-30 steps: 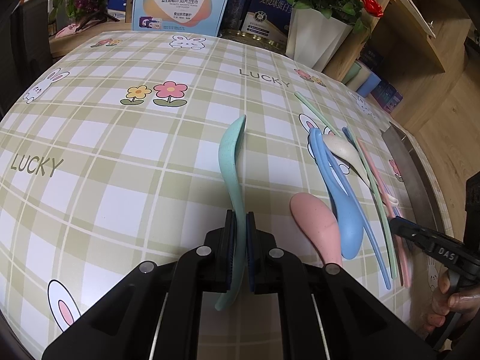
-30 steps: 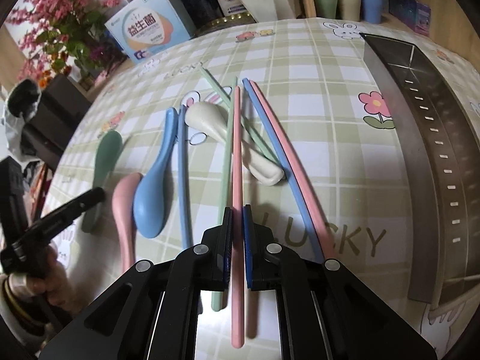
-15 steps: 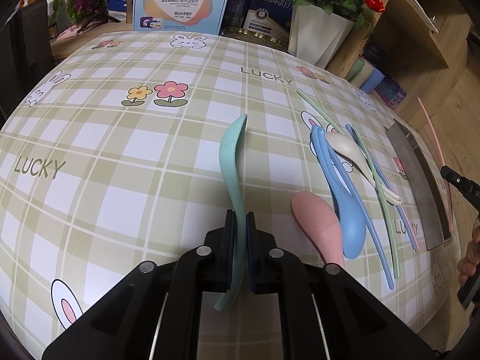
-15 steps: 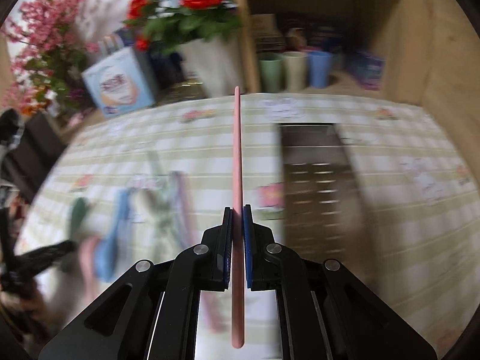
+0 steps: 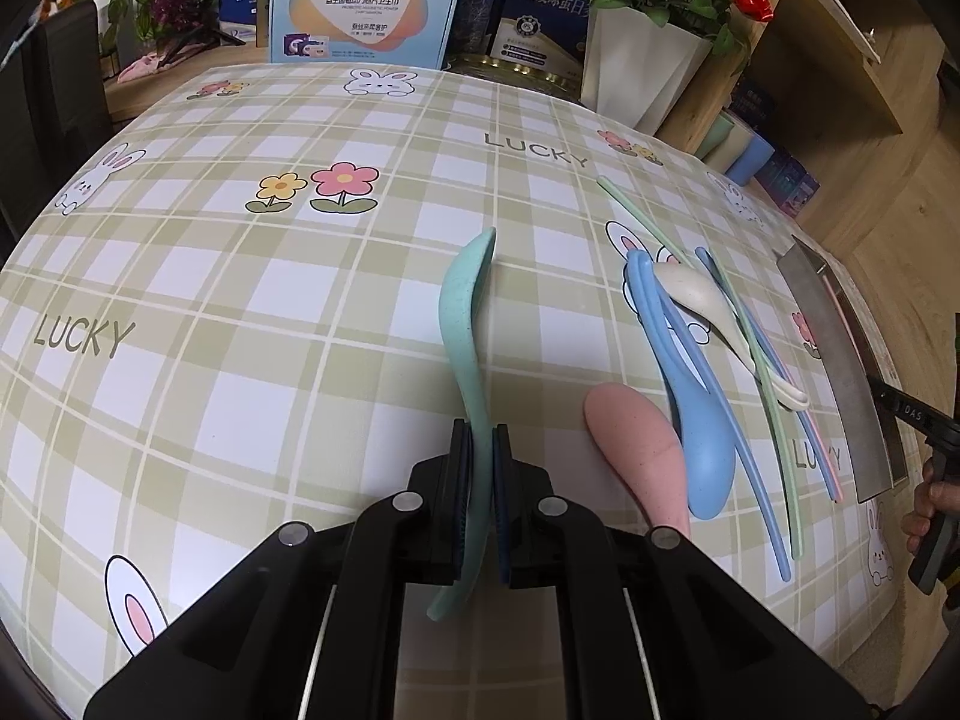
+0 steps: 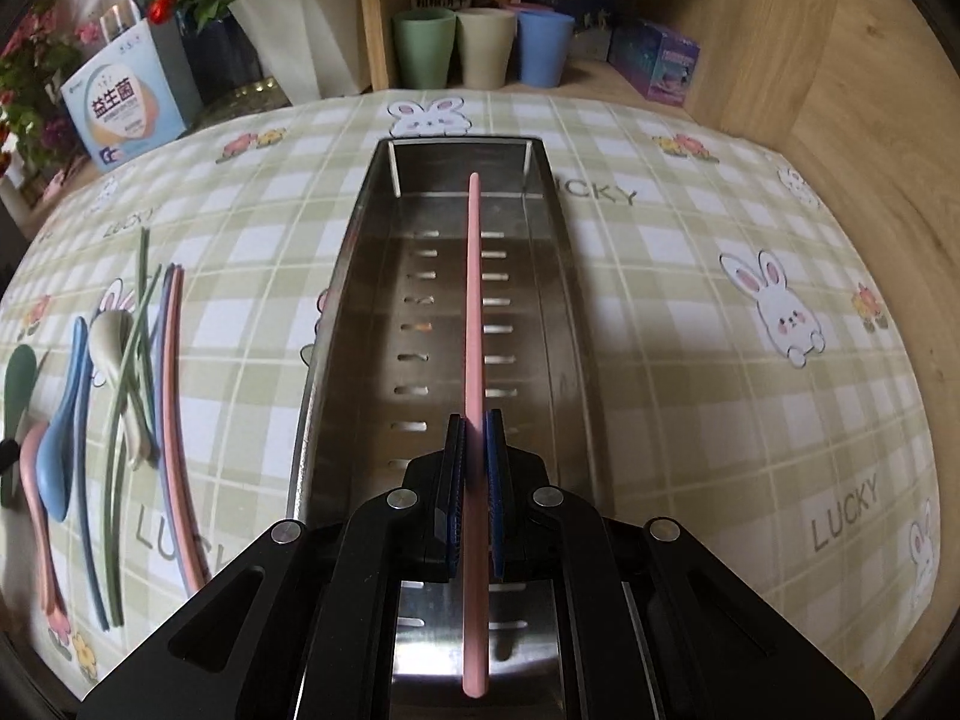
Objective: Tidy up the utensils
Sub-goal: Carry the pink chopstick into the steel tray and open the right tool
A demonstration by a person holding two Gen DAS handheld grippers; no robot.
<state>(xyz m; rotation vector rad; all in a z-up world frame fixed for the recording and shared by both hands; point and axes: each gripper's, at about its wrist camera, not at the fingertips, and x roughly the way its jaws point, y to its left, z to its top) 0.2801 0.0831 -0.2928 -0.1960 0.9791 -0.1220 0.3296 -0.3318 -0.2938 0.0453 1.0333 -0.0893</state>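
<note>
I hold a two-finger gripper in each hand above a table covered by a green and white checked cloth [image 5: 252, 312] printed with rabbits, flowers and the word LUCKY. My left gripper [image 5: 479, 450] is pinched narrow on the handle of a mint green spoon [image 5: 462, 324], gripping it on edge partway along; the bowl end points away from me over the cloth and the tail of the handle sticks out behind the pads. Just to the right of it on the cloth lie the other utensils: a pink spoon [image 5: 636, 450], bowl nearest me, touching a blue spoon [image 5: 702, 438] beside it, then a cream spoon [image 5: 708, 306] lying across a loose bundle of blue, green and pink chopsticks [image 5: 780, 450]. My right gripper [image 6: 477, 438] is clamped tight on a single pink chopstick [image 6: 474, 300], held about a third of the way up from its near end, pointing straight ahead. The chopstick lies lengthwise along the middle of a long stainless steel tray [image 6: 342, 312] with rows of slots in its floor; I cannot tell whether its far tip touches the floor. The tray sits on the cloth to the right of the utensil pile. Beyond the table's far edge stand three cups [image 6: 480, 48], green, cream and blue, and a white pot of red flowers [image 6: 294, 18].
</note>
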